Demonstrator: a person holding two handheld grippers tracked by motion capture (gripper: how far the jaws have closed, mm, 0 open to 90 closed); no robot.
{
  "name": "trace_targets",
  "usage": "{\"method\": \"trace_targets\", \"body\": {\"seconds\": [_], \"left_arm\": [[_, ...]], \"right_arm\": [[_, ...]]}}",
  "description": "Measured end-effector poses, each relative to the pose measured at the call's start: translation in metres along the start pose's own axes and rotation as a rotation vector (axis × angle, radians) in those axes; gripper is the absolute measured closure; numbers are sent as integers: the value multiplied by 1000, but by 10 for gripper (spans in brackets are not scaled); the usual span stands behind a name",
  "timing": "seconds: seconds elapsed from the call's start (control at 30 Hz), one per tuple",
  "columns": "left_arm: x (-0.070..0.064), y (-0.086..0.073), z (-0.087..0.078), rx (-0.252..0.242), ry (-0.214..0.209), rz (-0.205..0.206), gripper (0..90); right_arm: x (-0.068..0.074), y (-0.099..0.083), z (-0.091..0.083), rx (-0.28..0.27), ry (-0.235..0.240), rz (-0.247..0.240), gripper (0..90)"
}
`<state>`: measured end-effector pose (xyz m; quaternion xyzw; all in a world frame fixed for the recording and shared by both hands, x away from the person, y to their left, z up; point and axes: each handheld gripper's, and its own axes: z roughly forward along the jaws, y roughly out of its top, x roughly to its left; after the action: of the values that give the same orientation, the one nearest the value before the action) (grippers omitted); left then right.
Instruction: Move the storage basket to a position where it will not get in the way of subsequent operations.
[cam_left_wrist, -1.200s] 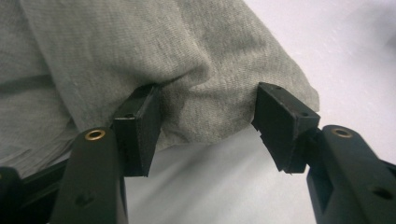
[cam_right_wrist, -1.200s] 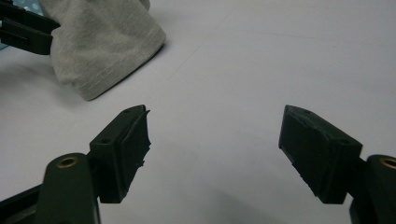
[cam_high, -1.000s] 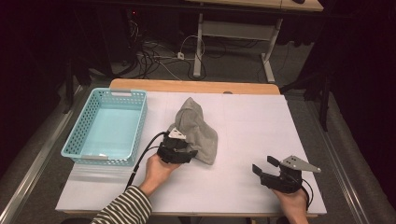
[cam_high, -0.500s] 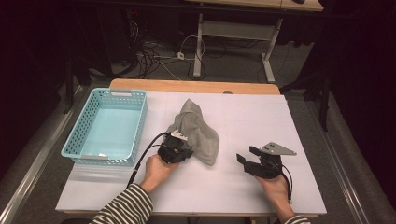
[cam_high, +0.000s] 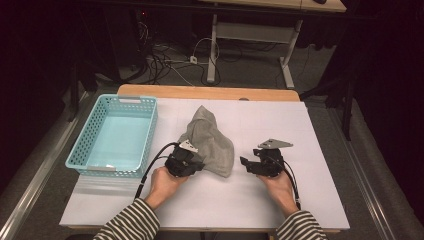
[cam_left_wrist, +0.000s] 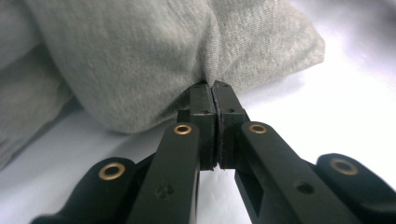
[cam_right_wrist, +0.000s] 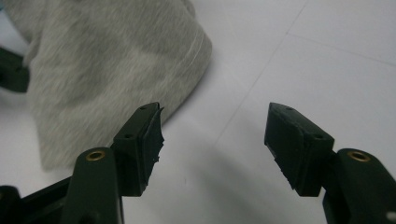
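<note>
cloth (cam_high: 210, 142) mid-table, right of basket (cam_high: 114, 136) | left gripper (cam_left_wrist: 214, 93) pinched on near-left fold | right gripper (cam_right_wrist: 212, 135) wide open, empty, just right of cloth | risk: thin pinch slips, cloth bunches when lifted

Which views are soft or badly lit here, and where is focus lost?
High view: table bright, surroundings nearly black. Left gripper view: left gripper sharp, grey cloth blurring toward the top, tabletop glaring white. Right gripper view: right gripper fairly sharp, cloth soft and hazy.
</note>
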<state>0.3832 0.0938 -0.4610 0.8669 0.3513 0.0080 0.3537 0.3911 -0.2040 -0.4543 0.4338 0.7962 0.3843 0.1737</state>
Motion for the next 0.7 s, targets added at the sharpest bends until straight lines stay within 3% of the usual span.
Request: {"method": "trace_targets", "body": {"seconds": [0.43, 0.53, 0.57, 0.7], "left_arm": [[2, -15, -19, -23, 8, -3, 859], [4, -18, -24, -28, 20, -13, 859], [4, -18, -25, -29, 19, -18, 859], [5, -20, -26, -35, 26, -21, 857]], "right_arm": [[16, 33, 37, 80, 44, -29, 406], [18, 33, 45, 122, 62, -25, 449], [20, 34, 49, 159, 84, -18, 484], [26, 35, 53, 189, 98, -35, 570]]}}
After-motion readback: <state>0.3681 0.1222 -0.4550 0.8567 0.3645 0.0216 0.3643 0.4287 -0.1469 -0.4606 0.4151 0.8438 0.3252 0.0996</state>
